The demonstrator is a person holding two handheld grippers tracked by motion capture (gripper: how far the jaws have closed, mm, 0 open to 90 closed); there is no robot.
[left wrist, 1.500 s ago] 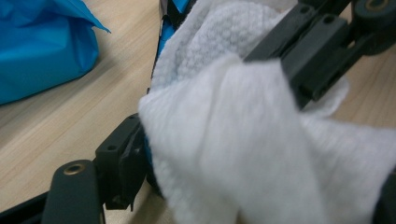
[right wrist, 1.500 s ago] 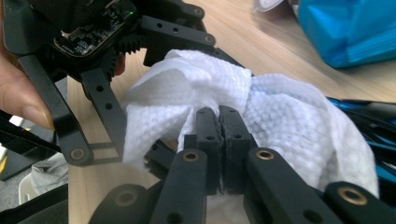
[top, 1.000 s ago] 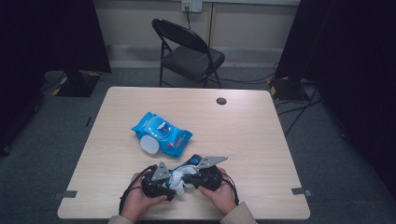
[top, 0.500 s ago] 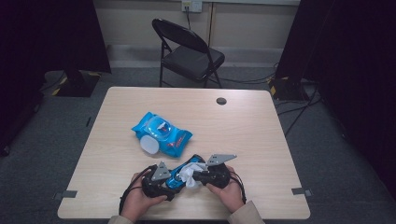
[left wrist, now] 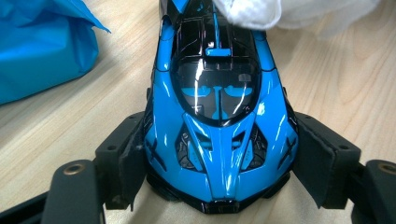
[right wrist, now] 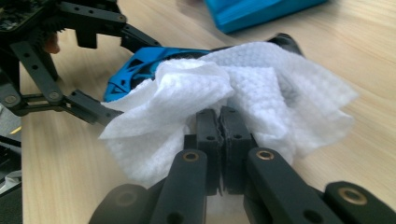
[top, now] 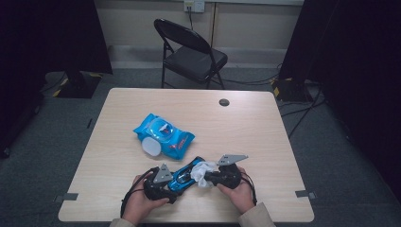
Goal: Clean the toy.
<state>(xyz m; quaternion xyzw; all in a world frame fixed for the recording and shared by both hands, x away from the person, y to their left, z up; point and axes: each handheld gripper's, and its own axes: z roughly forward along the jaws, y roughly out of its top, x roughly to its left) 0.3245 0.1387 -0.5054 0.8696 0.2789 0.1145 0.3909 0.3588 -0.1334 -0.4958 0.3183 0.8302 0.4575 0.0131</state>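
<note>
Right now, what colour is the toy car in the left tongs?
Glossy bright blue with black panels and a dark windscreen: the toy car shows best in the left gripper view.

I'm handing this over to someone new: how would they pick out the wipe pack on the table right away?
On the light wooden table, look just left of centre, beyond the two hands. The wipe pack lies flat there, apart from the blue toy car. It is soft, crinkled blue plastic with a round clear lid on top and a white flap at its near edge.
</note>
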